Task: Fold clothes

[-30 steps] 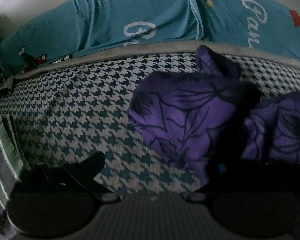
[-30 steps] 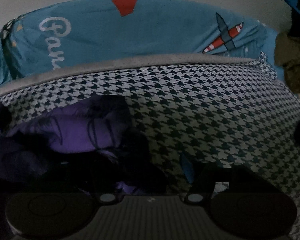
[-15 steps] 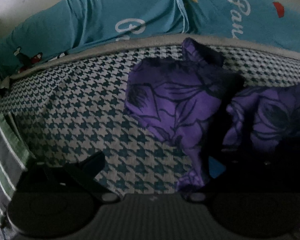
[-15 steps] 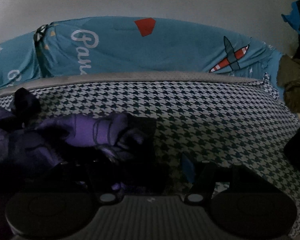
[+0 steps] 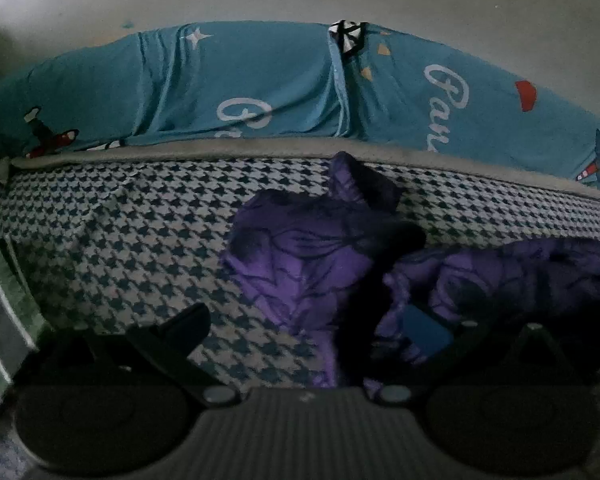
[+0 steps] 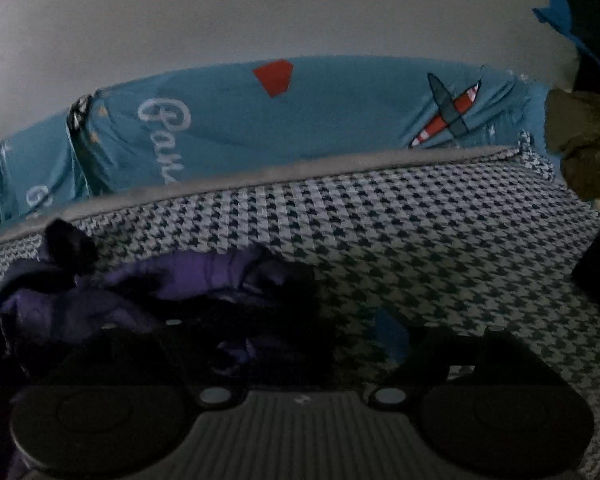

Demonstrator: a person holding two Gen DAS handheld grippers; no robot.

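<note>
While the purple floral garment (image 5: 300,264) lies bunched on the houndstooth bedcover (image 5: 140,248), the left claw (image 5: 304,320) hangs over it with its fingers spread wide. Cloth is draped around the blue pad on its right and nothing is pinched. Beyond the claw runs a teal printed sheet (image 5: 260,92), and a striped cloth (image 5: 0,320) sits at its far left. Compared with a second ago the claw has lifted, so more wall shows and the garment looks smaller.

From the right claw (image 6: 280,324) the same garment (image 6: 204,272) fills the left of the gap and hides that finger. The blue pad on its right stands over bare bedcover (image 6: 420,240). Its jaws have just been opening, with cloth loose between them. This claw has risen too, with the wall larger behind the teal sheet (image 6: 300,120).

I judge this the spreading-out step, still unfinished. Next, each claw needs an edge or corner to pull the garment flat.
</note>
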